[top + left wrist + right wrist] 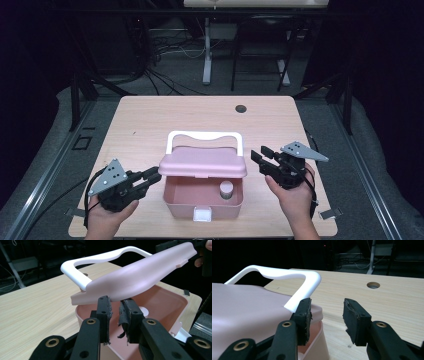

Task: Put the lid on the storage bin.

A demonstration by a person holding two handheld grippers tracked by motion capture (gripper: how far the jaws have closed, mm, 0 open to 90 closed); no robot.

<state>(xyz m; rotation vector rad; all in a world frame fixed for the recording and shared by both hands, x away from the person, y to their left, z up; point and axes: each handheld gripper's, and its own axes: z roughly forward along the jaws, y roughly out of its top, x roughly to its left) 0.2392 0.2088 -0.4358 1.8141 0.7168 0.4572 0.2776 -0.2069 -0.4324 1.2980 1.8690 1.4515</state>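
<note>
Left gripper [148, 180]: jaws slightly apart, empty, under the pink lid [202, 162] edge.
Right gripper [262, 159]: gaping, empty, beside the white handle [204, 135].
Box [200, 200]: lid raised.

Light wooden table [150, 120], round cable hole [241, 108] near its far edge, white desk leg [207, 50] and tangled cables [165, 47] beyond the table.

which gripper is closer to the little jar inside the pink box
Right, though it's close. The right gripper sits at the box's right side, near the corner holding the jar. The left gripper is at the box's left edge, under the lid, farther across.
</note>
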